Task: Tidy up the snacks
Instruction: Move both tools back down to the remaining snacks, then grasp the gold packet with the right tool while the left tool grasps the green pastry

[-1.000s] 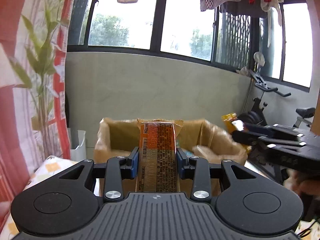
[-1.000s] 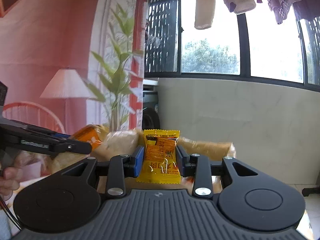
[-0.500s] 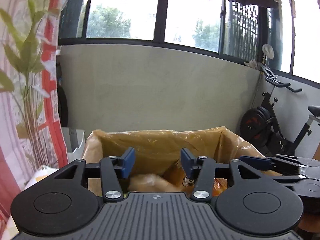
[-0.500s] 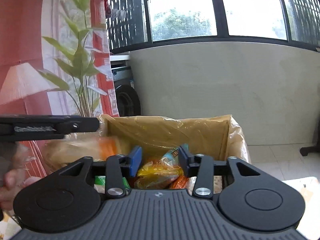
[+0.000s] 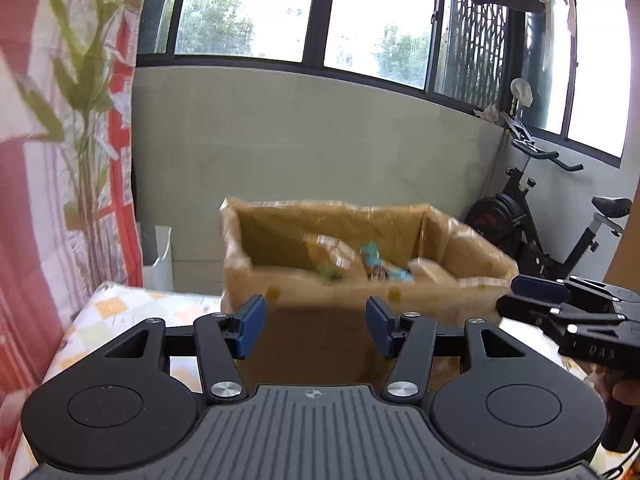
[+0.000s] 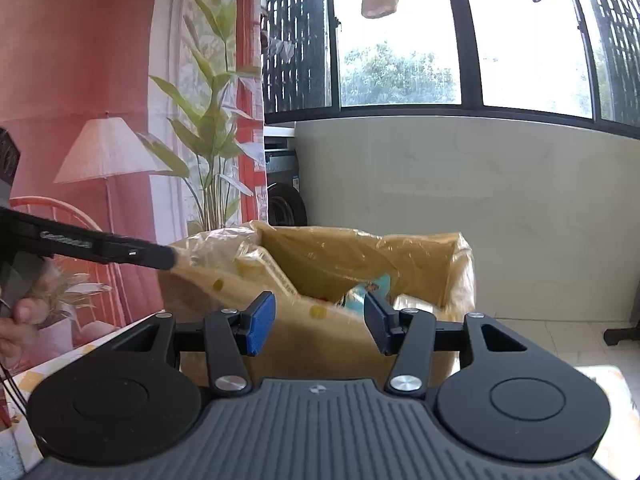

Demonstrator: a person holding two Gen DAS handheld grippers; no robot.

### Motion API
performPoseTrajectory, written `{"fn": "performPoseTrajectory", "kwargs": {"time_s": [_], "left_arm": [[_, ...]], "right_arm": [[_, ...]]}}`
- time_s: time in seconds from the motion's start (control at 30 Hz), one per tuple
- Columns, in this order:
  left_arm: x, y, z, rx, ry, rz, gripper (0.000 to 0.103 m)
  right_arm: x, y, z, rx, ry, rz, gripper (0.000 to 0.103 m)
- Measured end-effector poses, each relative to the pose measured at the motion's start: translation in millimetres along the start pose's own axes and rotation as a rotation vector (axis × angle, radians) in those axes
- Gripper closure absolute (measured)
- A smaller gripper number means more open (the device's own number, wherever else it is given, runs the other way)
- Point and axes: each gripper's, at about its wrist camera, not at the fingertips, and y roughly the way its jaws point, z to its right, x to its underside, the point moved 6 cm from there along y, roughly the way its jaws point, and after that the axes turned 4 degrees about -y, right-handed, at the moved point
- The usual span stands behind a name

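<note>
Facing the cardboard box (image 5: 360,292) of snacks (image 5: 380,266), my left gripper (image 5: 316,326) is opening, empty; my right gripper (image 6: 320,322) gapes empty.

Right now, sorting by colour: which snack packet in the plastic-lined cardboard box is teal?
The teal snack packet lying mid-box in the plastic-lined cardboard box, right of the yellowish packet; the others look yellow or pale.

Daylit windows (image 5: 376,36) are set above a grey wall (image 5: 304,140); an exercise bike (image 5: 548,216) is seen right, a printed backdrop (image 6: 100,92) left.
</note>
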Motion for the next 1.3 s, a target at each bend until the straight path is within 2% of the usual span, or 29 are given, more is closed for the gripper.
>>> {"fn": "performPoseTrajectory", "kwargs": {"time_s": [0.13,0.23,0.37,0.47,0.6,0.67,0.77,0.93,0.97,1.03,1.07,1.23,1.3], "left_arm": [[33,-5,-6,-0.003,-0.006,-0.042,0.045],[59,2,-12,-0.011,-0.034,-0.101,0.045],[83,10,-14,-0.015,-0.062,-0.141,0.045],[96,12,-11,-0.019,-0.046,-0.158,0.045],[109,14,-8,-0.032,-0.055,-0.185,0.045],[113,15,-10,-0.048,-0.079,-0.192,0.038],[116,16,-12,-0.095,-0.077,-0.186,0.032],[121,16,-10,-0.152,-0.064,-0.193,0.032],[123,16,-10,-0.154,-0.072,-0.198,0.032],[126,17,-11,-0.158,-0.088,-0.210,0.032],[127,18,-11,-0.158,-0.091,-0.217,0.032],[130,22,-14,-0.161,-0.094,-0.236,0.032],[130,25,-14,-0.164,-0.088,-0.243,0.032]], "right_arm": [[19,-17,-9,0.022,-0.017,0.002,0.050],[41,-22,-15,0.012,0.003,-0.037,0.050],[83,-15,-22,-0.026,0.033,-0.159,0.040],[117,-6,-31,-0.044,0.029,-0.277,0.023],[154,2,-42,-0.067,0.019,-0.386,0.023],[166,7,-45,-0.071,0.032,-0.422,0.023],[173,13,-49,-0.082,0.052,-0.442,0.023],[180,18,-58,-0.058,0.001,-0.448,0.022],[180,17,-61,-0.054,-0.019,-0.447,0.024],[182,17,-64,-0.054,-0.047,-0.439,0.035],[181,16,-64,-0.052,-0.055,-0.433,0.043],[179,13,-57,-0.078,-0.006,-0.425,0.052],[177,14,-47,-0.057,0.007,-0.418,0.053]]}}
